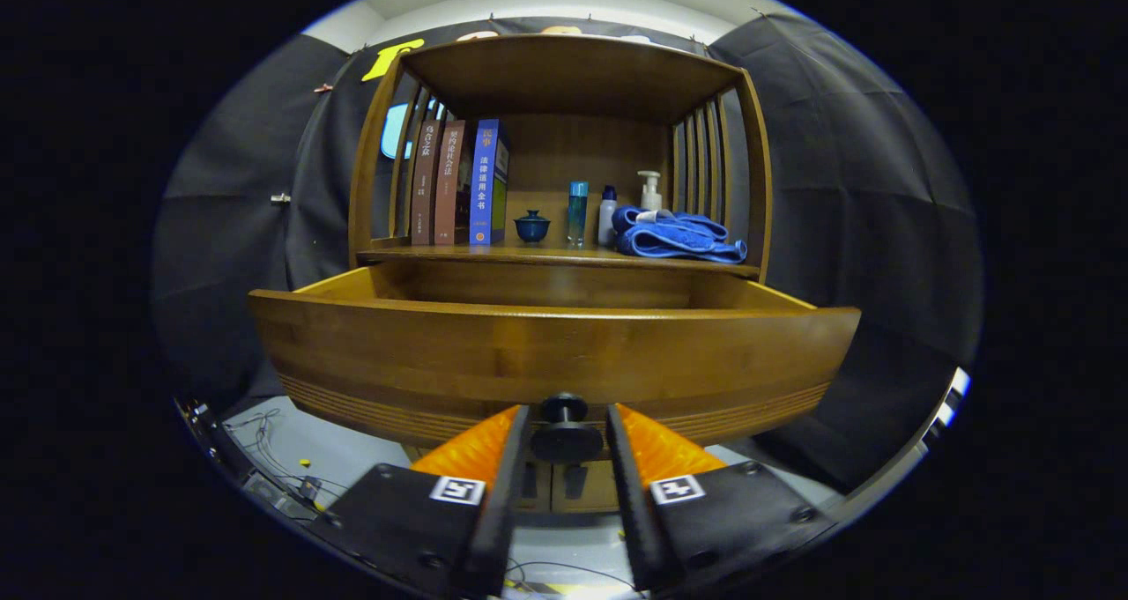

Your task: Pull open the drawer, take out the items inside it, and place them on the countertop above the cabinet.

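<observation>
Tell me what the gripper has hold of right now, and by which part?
The gripper holds the pulled-out drawer by its black knob, which sits between both fingers.

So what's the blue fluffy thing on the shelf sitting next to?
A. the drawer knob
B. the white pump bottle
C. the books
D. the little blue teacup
B: the folded blue towel lies right by the white pump bottle, at the far end of the shelf from the books; the gripper has its jaws either side of the drawer knob.
</observation>
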`<move>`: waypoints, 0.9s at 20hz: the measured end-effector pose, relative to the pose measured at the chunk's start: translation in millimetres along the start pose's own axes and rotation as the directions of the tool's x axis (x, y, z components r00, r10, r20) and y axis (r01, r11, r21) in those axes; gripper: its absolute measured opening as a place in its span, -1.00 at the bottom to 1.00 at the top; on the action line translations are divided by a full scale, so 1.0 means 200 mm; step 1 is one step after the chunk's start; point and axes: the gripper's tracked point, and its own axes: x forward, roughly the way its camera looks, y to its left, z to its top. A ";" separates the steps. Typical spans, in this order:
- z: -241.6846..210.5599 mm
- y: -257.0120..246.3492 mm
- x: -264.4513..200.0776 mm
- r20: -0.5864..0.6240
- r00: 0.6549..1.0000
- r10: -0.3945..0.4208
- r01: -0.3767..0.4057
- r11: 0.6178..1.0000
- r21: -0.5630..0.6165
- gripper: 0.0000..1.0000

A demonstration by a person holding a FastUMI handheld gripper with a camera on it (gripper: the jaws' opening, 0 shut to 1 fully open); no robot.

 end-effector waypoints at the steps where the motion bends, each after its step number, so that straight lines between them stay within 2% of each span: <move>1: 0.01 0.01 0.00 0.009 1.000 0.013 -0.013 1.000 -0.003 0.48; 3: 0.04 0.03 -0.04 0.026 0.999 0.024 -0.025 1.000 0.007 0.99; 7: 0.18 -0.03 -0.08 0.072 0.997 0.006 -0.007 1.000 0.011 0.98; 13: 0.52 -0.18 -0.19 0.167 0.986 -0.019 0.011 0.999 0.047 0.98; 18: 0.74 -0.27 -0.26 0.214 0.977 -0.008 -0.006 0.998 0.064 0.99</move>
